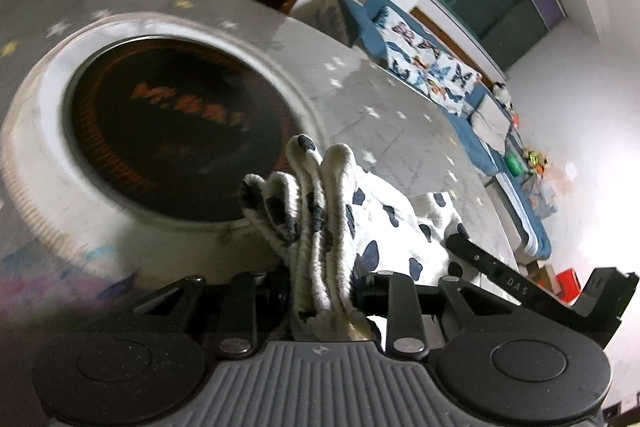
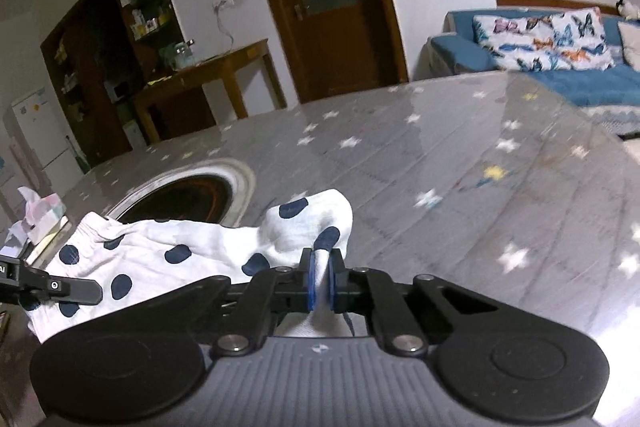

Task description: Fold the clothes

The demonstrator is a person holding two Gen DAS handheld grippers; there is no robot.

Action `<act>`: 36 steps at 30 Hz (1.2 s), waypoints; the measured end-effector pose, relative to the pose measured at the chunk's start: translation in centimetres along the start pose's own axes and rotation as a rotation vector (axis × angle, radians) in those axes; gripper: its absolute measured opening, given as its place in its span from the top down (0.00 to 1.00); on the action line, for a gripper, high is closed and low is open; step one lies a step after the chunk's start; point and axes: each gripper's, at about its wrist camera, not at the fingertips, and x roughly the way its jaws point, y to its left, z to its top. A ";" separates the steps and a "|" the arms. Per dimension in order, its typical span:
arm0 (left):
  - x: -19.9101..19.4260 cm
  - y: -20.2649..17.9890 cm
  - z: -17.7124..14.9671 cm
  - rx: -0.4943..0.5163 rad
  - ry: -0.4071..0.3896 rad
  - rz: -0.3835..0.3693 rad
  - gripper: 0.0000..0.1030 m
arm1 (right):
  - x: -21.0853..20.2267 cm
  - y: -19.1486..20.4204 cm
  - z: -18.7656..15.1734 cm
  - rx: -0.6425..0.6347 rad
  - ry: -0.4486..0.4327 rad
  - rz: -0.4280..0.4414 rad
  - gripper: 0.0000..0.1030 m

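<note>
A white garment with dark blue spots [image 2: 168, 259] hangs stretched between my two grippers above the table. My left gripper [image 1: 320, 287] is shut on its gathered ribbed waistband [image 1: 316, 195], which bunches up between the jaws. My right gripper [image 2: 322, 277] is shut on a corner of the same garment, pinched between blue pads [image 2: 309, 281]. The other gripper's black finger shows at the right of the left wrist view [image 1: 492, 267] and at the left edge of the right wrist view [image 2: 60, 289].
The round table [image 2: 440, 163] has a grey star-patterned cover under glass. A round black heater with a white rim [image 1: 172, 131] is set in its middle. A tissue box [image 2: 44, 215] sits at the far left. A blue sofa [image 2: 560, 67] stands beyond.
</note>
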 end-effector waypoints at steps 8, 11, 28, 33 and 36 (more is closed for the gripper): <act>4.8 -5.6 2.7 0.084 0.000 -0.020 0.71 | -0.8 -3.3 4.0 -0.058 -0.064 -0.101 0.95; 6.9 -8.1 3.8 0.127 -0.008 -0.035 0.71 | -0.4 -5.0 5.7 -0.074 -0.079 -0.159 0.95; 12.7 -10.8 4.7 0.233 0.021 0.064 0.37 | 4.6 -12.0 6.6 -0.004 0.008 -0.272 0.70; 11.1 -10.7 5.4 0.251 -0.044 0.081 0.25 | 5.8 -10.8 7.3 -0.006 0.024 -0.181 0.50; 11.5 -11.0 5.5 0.275 -0.049 0.106 0.24 | 7.7 -9.9 7.7 -0.013 0.059 -0.162 0.47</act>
